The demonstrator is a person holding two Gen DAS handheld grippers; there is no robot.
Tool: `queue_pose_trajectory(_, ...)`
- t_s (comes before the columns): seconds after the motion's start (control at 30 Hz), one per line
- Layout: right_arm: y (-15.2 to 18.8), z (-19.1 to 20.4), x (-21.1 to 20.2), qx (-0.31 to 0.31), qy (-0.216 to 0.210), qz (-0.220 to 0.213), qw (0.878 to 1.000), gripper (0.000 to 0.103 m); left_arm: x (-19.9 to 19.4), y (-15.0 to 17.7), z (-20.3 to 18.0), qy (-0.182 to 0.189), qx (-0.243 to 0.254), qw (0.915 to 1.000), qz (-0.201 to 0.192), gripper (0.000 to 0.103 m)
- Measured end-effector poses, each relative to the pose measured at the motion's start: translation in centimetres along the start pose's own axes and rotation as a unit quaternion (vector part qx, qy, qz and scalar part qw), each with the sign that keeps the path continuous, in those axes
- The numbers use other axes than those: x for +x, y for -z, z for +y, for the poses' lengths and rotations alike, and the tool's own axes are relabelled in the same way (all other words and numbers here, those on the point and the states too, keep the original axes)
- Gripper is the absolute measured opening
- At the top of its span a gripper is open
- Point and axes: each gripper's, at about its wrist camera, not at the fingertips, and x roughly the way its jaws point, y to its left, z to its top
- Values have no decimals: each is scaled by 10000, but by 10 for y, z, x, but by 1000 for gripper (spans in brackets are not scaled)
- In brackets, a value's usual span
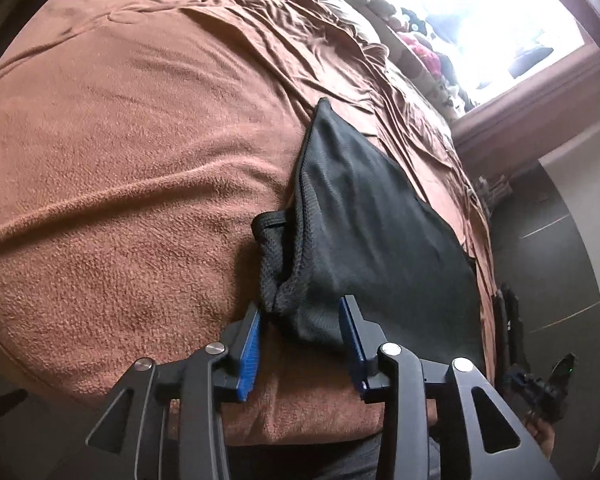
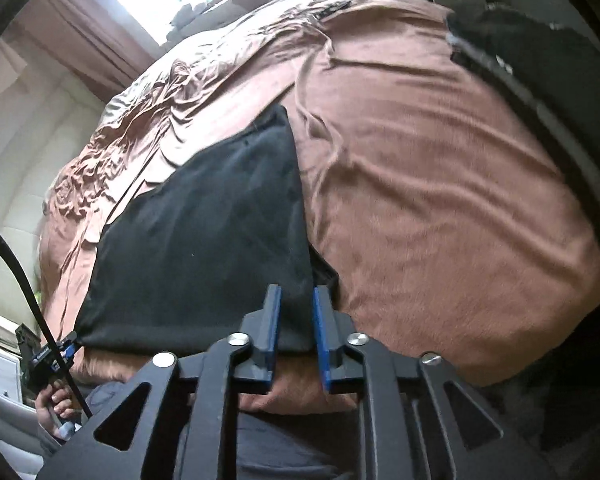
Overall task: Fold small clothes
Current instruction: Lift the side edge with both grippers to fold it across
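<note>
Left wrist view: black garment [image 1: 364, 216] is seen flat on the brown-blanketed bed [image 1: 120, 160], near edge; left hand-held gripper [image 1: 300, 344] and right hand-held gripper [image 2: 296, 336] are parted, unclamped. Clutter [image 1: 420, 48] is noted by the far window.

garment [image 1: 372, 216] on blanket [image 1: 120, 160] | window [image 1: 480, 20] behind bed

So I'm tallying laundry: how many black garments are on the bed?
1: a black garment on the brown blanket, near the bed's front edge. Others may lie outside view.
</note>
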Motion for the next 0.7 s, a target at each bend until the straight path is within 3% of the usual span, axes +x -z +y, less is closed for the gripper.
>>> queue_pose_trajectory(0.1, 0, 27, 2, -392, -95, 15, 9992, 38, 2, 1, 2, 46, -86, 10000, -6, 38)
queue_pose_trajectory(0.2, 0, 54, 16, -748, -429, 178, 9961, 38, 5, 3, 6, 74, -176, 9998, -9, 38)
queue_pose_trajectory(0.43, 6, 110, 59, -1280, -711, 545, 9877, 37, 8, 8, 1, 64, 6, 10000, 46, 38)
queue_pose_trajectory(0.7, 5, 136, 105, -1498, -821, 944, 9808, 32, 13, 2, 5, 92, -131, 9999, 26, 38)
